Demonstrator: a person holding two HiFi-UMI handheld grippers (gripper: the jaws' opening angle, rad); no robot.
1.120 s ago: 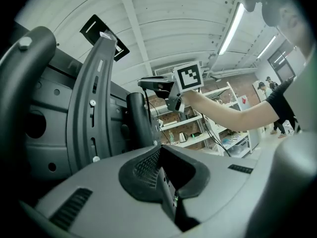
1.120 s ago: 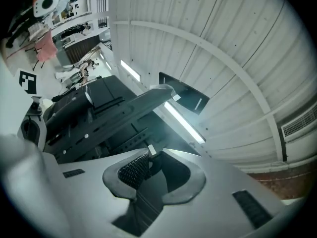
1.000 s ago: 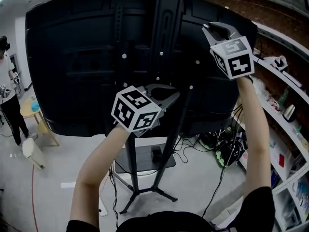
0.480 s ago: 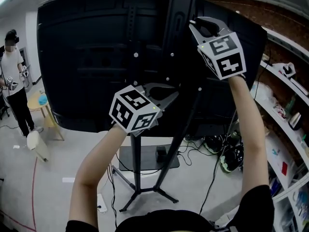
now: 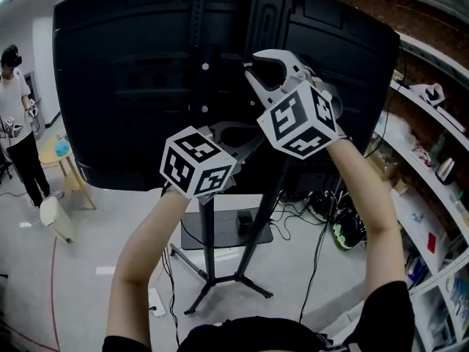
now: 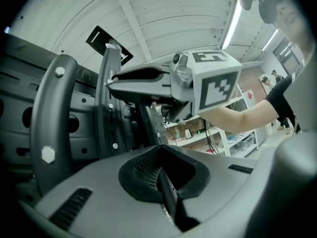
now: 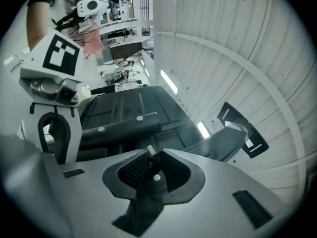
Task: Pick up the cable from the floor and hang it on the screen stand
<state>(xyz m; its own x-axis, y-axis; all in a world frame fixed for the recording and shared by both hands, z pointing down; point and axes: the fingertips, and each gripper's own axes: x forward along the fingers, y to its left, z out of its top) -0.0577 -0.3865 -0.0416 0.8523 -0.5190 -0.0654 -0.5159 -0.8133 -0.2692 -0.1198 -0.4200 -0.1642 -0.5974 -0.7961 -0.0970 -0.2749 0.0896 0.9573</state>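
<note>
A: The cable point(image 6: 167, 200) is off the floor. It shows as a dark strand pinched in your left gripper point(image 6: 157, 166), whose pads are closed down on it, up behind the screen point(image 5: 124, 86).

B: Your right gripper point(image 7: 151, 170) has it too, I judge. Its jaws are part-closed, not wide, with a dark length clamped between the pads and trailing out below. In the head view it sits at 1 o'clock of the left one, close beside the screen stand point(image 5: 267, 20) column.

A: Neither view shows the cable resting on the stand yet. If you let go with both now, it likely drops to the floor.

B: The 2 grippers are also near each other, so a knock could jar the strand loose. Watch the slack too: it may snag the stand's legs point(image 5: 212, 288) at 6 o'clock, or tangle with the other cables point(image 5: 316, 210) on the floor at 4 o'clock.
</note>
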